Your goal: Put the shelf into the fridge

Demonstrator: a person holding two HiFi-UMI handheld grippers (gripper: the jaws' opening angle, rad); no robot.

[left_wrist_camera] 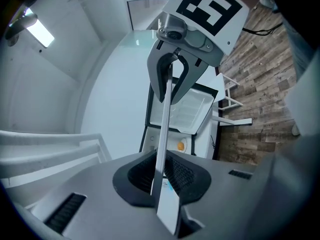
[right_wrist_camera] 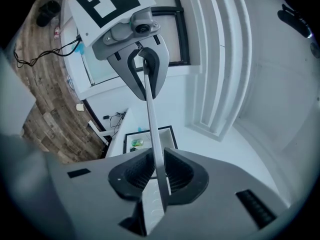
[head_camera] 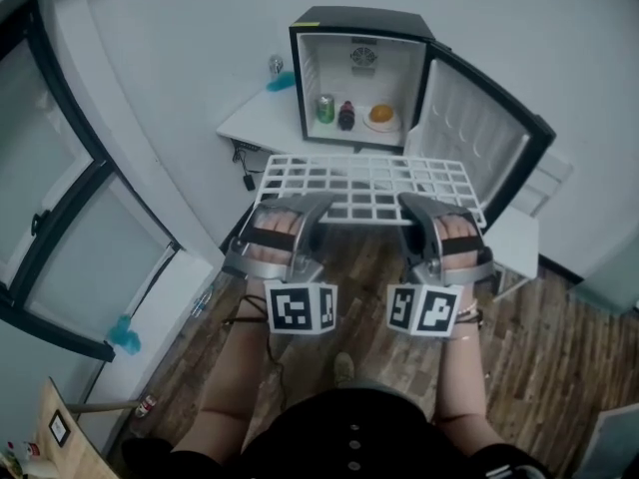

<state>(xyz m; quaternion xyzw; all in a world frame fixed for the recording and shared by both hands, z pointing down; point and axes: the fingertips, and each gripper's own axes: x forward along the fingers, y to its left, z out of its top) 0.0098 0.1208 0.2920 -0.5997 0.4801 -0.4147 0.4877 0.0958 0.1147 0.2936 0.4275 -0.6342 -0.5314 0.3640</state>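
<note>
Shelf (head_camera: 369, 186) gripped tight by left tool (head_camera: 300, 206) and right tool (head_camera: 427, 208) faces open fridge (head_camera: 359, 18) holding can (head_camera: 325, 108), bottle (head_camera: 346, 115) and orange (head_camera: 381, 115).

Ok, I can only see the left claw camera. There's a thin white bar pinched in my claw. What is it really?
Observer: That's the shelf seen edge-on. From the head view it's a flat white wire grid.
Operator: Is it inside the fridge yet?
Observer: No. The whole shelf hangs in front of the fridge, outside its open front.
Operator: I only see an orange thing in there. Anything else?
Observer: Yes, a green can and a dark bottle stand to its left on the fridge floor.
</note>
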